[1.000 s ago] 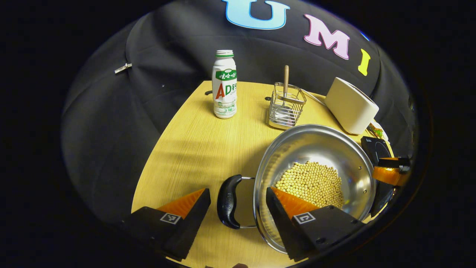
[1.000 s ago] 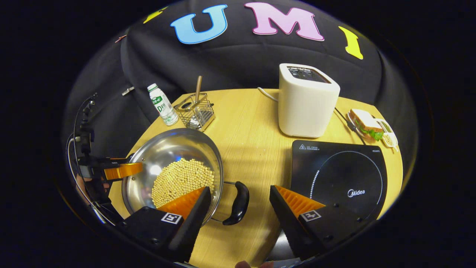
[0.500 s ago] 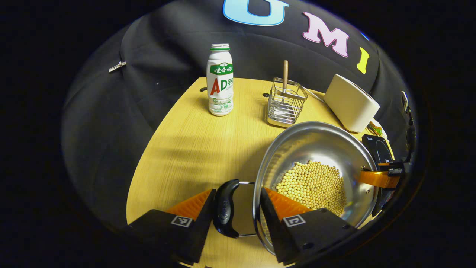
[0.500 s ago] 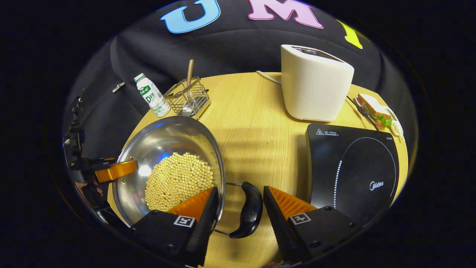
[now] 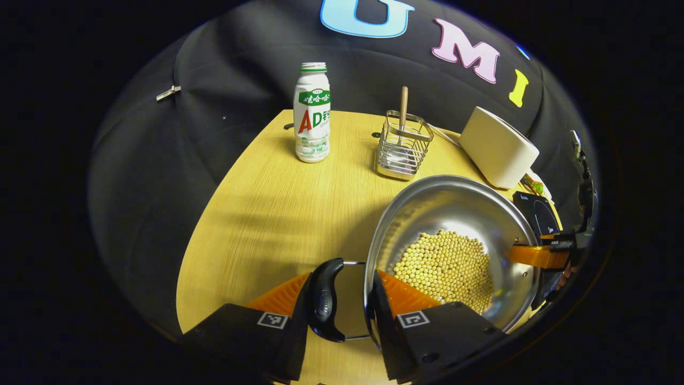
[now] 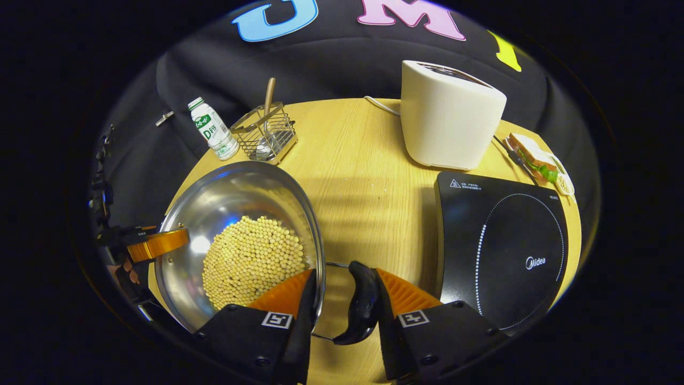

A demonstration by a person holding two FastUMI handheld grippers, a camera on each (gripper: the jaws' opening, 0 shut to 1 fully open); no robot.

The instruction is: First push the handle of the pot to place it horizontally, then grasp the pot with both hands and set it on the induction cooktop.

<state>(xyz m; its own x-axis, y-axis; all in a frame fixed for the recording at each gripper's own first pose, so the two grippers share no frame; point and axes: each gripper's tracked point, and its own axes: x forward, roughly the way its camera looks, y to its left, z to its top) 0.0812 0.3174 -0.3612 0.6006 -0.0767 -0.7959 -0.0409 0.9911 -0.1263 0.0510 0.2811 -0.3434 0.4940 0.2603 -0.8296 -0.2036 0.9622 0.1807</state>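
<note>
A steel pot (image 5: 454, 208) holding soybeans (image 5: 443, 264) stands on the wooden table. My left gripper (image 5: 342, 275) is shut on the pot's left black handle (image 5: 323, 299): one finger lies against the handle, the other inside the rim. In the right gripper view my right gripper (image 6: 346, 271) clamps the pot's (image 6: 240, 192) other black handle (image 6: 363, 302) the same way. Both handles lie level. A finger of the opposite gripper (image 5: 534, 255) shows at the far rim. The black induction cooktop (image 6: 502, 240) lies right of the pot, with bare table between them.
A white drink bottle (image 5: 311, 120) and a wire rack (image 5: 401, 147) with a wooden-handled utensil stand behind the pot. A white toaster (image 6: 449, 120) sits behind the cooktop, and a plate with a sandwich (image 6: 539, 163) at the far right edge.
Both grippers moved forward around the pot's handles and narrowed from wide open to shut on them. The pot has stayed in place.
</note>
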